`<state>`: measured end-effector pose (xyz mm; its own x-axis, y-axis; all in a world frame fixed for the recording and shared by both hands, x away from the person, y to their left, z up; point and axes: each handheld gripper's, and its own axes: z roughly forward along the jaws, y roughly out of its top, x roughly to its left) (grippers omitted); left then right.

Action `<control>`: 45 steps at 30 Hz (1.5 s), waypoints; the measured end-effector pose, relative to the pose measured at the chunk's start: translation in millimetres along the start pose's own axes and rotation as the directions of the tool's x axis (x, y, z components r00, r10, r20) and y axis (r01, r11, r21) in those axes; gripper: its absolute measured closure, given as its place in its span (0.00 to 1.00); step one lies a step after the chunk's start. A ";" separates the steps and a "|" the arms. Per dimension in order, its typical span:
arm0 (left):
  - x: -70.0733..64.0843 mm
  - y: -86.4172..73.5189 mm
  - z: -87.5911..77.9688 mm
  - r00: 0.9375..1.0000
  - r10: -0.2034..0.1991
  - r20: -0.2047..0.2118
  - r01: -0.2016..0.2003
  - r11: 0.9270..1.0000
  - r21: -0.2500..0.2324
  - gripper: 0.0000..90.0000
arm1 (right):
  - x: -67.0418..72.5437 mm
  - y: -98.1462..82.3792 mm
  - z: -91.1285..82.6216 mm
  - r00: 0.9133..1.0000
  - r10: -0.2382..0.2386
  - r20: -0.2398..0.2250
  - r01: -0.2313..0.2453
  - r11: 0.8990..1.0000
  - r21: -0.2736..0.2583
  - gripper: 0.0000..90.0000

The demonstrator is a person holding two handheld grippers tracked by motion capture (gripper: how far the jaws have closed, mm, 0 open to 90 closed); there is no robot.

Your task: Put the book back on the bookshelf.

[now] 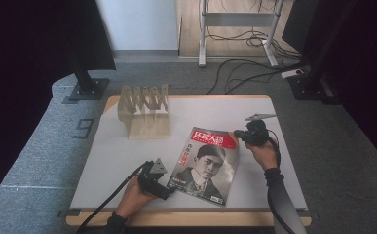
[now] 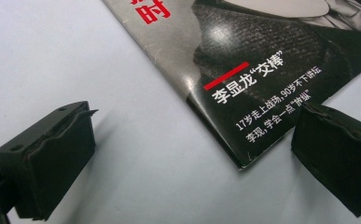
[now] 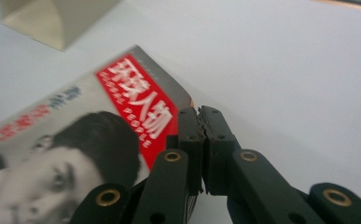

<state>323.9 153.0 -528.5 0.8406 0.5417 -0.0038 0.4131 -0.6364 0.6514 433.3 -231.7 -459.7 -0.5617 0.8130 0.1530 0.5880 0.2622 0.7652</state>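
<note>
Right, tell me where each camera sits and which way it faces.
High view: above the person's side, looking forward and down at the white table; both forearms, left gripper and right gripper show.
Left gripper view: on the left gripper, facing the magazine's bottom corner between open jaws.
Right gripper view: on the right gripper, jaws shut on the magazine's top corner; wooden rack beyond.
All three share the magazine.

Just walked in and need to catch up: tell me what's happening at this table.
A person is working a magazine on a white table with two hand-held grippers. The right gripper is shut on the magazine's top right corner. The left gripper stands open around the bottom left corner, its jaws on either side of it without pressing. A wooden rack stands behind.
</note>
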 end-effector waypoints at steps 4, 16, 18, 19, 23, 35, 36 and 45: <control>0.1 0.1 0.0 1.000 -0.001 0.001 0.001 1.000 0.000 0.00 | 13.3 12.4 -9.8 0.999 -0.033 -0.029 0.033 0.999 -0.012 0.96; 6.5 0.9 -3.3 0.999 0.001 0.045 -0.001 1.000 0.004 0.01 | 46.6 48.7 -43.5 0.986 -0.150 -0.077 0.145 0.987 -0.072 0.96; 8.0 1.2 -3.9 0.998 -0.008 0.057 0.008 1.000 -0.001 0.01 | 48.6 51.2 -46.5 0.984 -0.159 -0.079 0.153 0.985 -0.077 0.96; 11.5 2.3 -6.5 0.996 -0.014 0.085 0.016 1.000 -0.024 0.02 | 53.2 56.8 -53.1 0.981 -0.175 -0.085 0.167 0.981 -0.093 0.96; 16.6 7.8 -13.7 0.992 -0.013 0.126 0.022 0.998 -0.065 0.04 | 58.8 63.4 -61.1 0.976 -0.195 -0.096 0.184 0.976 -0.113 0.96; 35.5 53.4 -17.1 0.984 0.034 0.178 -0.018 0.996 -0.087 0.16 | 78.2 88.0 -93.4 0.950 -0.288 -0.124 0.264 0.947 -0.181 0.97; 35.5 53.4 -17.1 0.984 0.034 0.178 -0.018 0.996 -0.087 0.16 | 78.9 88.9 -95.1 0.949 -0.290 -0.126 0.265 0.946 -0.186 0.97; 38.8 67.6 14.4 0.955 0.068 0.289 -0.047 0.996 -0.078 0.27 | 85.6 93.1 -107.2 0.931 -0.335 -0.148 0.301 0.930 -0.209 0.97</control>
<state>389.5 123.1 -495.6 0.9319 0.3156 -0.1788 0.3446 -0.6165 0.7079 377.6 -193.3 -308.3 -0.8057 0.5920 -0.0212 0.2564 0.3806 0.8885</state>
